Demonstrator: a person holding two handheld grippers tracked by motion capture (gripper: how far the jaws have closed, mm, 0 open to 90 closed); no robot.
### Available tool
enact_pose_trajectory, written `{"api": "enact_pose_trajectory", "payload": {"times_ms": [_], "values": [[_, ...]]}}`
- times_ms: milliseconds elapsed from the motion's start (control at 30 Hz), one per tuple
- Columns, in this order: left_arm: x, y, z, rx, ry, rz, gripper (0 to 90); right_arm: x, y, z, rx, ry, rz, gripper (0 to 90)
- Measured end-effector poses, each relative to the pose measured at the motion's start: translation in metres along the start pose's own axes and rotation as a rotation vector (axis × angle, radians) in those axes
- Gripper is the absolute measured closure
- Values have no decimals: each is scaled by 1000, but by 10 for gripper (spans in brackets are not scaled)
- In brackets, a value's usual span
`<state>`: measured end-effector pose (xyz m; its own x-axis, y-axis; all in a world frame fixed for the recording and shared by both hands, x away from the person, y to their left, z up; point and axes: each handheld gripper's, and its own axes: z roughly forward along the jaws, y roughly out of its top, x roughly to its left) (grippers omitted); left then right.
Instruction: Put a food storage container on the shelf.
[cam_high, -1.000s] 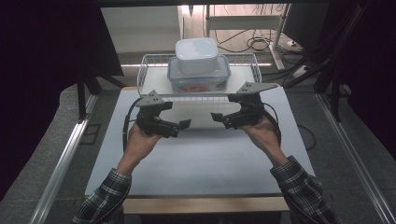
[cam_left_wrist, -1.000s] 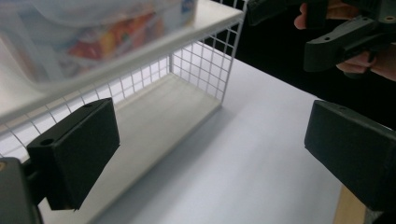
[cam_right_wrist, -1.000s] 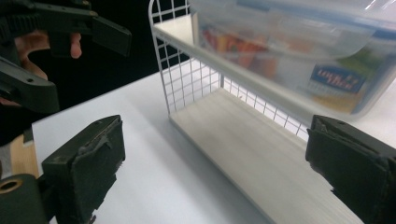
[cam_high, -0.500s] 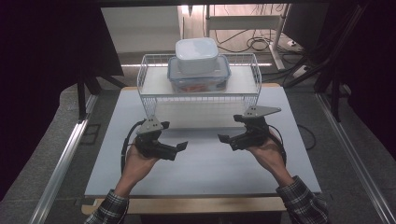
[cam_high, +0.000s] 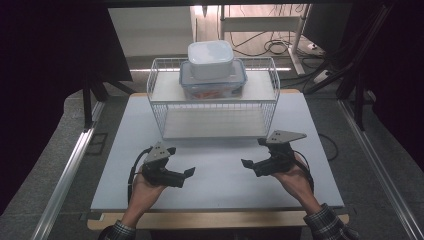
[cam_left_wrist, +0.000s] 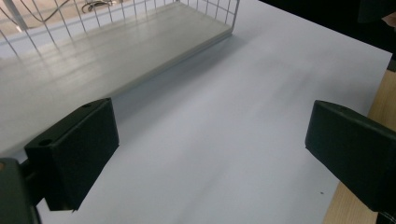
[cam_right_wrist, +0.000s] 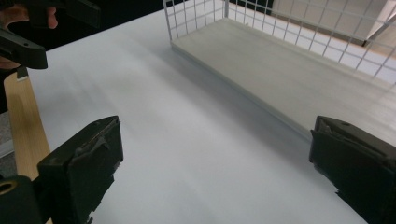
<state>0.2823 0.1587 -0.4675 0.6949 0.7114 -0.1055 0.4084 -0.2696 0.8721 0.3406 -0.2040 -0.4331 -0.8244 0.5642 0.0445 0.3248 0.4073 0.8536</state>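
- A dim room with dark curtains at the sides and cables on the floor behind; a white table (cam_high: 215, 185) stands in the middle, its wooden edge toward the person.
- A white wire rack (cam_high: 214, 102) stands ahead of both grippers, at the far side of the table, its long axis running across from left to right.
- On its upper shelf sit two stacked lidded containers: a small white container (cam_high: 210, 59) on a larger blue-rimmed container (cam_high: 213, 82).
- The left gripper (cam_high: 183, 176) is low near the table's near edge, jaws spread wide with nothing between them, pointing inward and to the right.
- The right gripper (cam_high: 248, 165) mirrors it, also spread and empty, pointing inward and to the left.
- The stack lies forward and above, roughly midway between the two grippers; the right one looks slightly nearer the rack.
- Hard to tell: what the blue-rimmed container holds, beyond a reddish tint through its wall. In both gripper views the rack is cut off above its bare lower shelf.
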Motion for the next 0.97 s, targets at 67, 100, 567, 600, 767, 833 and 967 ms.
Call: {"api": "enact_pose_trajectory", "payload": {"times_ms": [67,100,567,600,767,833,967], "values": [[0,-4,0,8,3,0,25,0,-6,-2,5,2,3,28],[-1,-7,0,13,14,5,25,0,-12,-3,14,-10,8,27],[1,-47,0,85,63,1,20,3,-54,1,89,-26,47,11],[1,-50,0,96,70,5,20,3,-56,2,94,-26,49,11],[8,-63,8,159,89,6,20,3,-68,9,137,-42,50,12],[11,-65,8,164,89,-13,20,3,-72,14,164,-72,31,12],[14,-66,7,155,99,-30,20,1,-75,16,170,-85,33,12]]}}
